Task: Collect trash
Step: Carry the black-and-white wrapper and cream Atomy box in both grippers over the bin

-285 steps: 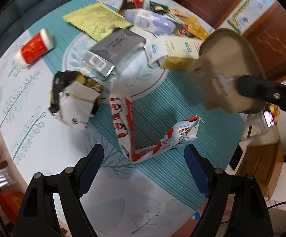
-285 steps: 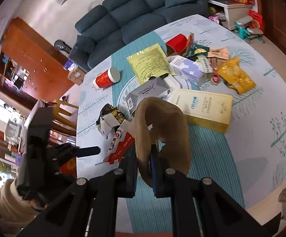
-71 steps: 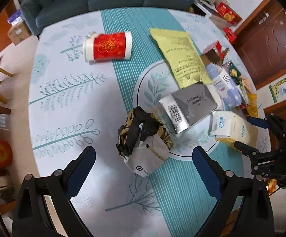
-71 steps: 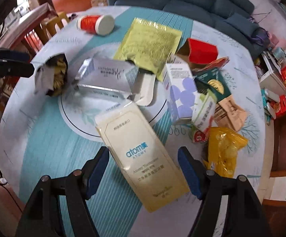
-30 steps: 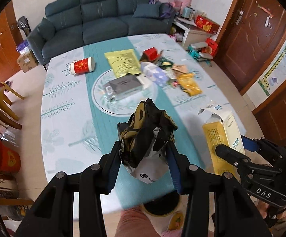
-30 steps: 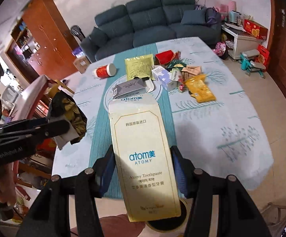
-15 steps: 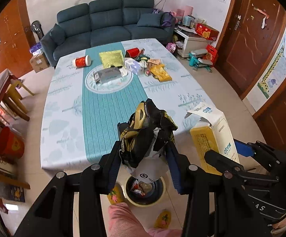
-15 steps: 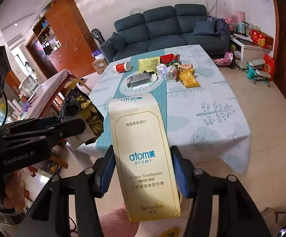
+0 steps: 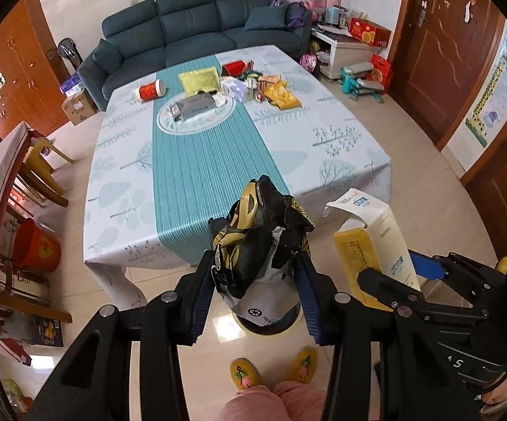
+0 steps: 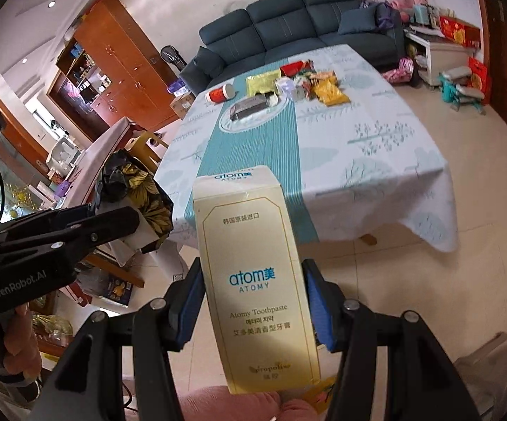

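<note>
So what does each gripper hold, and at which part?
Left gripper: crumpled bag, at its lower sides. Right gripper: toothpaste box, at its long sides.

Table (image 9: 201, 161), leaf-print cloth – red cup (image 9: 151, 90), grey box (image 9: 194, 103), wrappers (image 9: 281, 94) at far end.

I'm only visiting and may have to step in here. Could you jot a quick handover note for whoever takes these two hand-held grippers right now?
Left hand-held gripper: shut on a crumpled black-and-gold bag, above the bin on the floor.
Right hand-held gripper: shut on a toothpaste box, beside the bag.
Done: both items are off the table.
Left: drop both in the bin, then collect the red cup, yellow pouch, grey box and wrappers at the far end.
</note>
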Demonstrator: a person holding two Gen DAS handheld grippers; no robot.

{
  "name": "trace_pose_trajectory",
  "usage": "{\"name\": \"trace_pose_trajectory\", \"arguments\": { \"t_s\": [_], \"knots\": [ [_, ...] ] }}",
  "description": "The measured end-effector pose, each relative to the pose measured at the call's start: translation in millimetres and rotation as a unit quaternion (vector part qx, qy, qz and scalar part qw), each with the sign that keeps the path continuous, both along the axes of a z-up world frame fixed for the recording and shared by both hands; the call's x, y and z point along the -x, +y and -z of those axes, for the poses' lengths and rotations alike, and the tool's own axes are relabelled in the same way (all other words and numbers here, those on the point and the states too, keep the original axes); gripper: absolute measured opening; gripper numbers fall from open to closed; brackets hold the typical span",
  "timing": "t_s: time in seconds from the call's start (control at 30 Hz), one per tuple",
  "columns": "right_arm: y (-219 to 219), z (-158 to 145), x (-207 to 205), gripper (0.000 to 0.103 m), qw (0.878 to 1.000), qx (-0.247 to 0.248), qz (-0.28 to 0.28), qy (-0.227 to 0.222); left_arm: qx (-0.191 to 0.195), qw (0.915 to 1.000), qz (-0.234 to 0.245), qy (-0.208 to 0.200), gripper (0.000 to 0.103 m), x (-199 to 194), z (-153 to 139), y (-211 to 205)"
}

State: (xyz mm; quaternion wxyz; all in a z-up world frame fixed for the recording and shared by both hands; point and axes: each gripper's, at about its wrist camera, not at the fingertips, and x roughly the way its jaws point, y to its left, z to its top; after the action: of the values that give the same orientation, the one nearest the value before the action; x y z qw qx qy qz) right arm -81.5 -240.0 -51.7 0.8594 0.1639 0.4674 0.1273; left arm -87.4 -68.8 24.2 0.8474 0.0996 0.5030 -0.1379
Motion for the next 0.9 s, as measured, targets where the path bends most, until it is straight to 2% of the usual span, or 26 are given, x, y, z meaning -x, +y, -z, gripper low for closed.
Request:
{"name": "trace_pose_trajectory", "arguments": {
  "t_s": [0.2,0.43,0.63,0.9],
  "knots": [
    [6,33,6,0.054,0.999,-0.02,0.013,0.043,-0.011,0.9995,0.009,0.028,0.043,2,30,0],
    [13,80,9,0.054,0.995,-0.028,0.034,0.086,-0.013,0.9981,0.019,0.057,0.043,-4,86,4],
    [13,129,6,0.055,0.991,-0.026,0.069,0.114,-0.018,0.9961,0.032,0.08,0.043,-16,150,5],
    [14,218,-2,0.055,0.981,-0.027,0.118,0.151,-0.009,0.9929,0.031,0.114,0.043,-43,252,15]
  ]
}}
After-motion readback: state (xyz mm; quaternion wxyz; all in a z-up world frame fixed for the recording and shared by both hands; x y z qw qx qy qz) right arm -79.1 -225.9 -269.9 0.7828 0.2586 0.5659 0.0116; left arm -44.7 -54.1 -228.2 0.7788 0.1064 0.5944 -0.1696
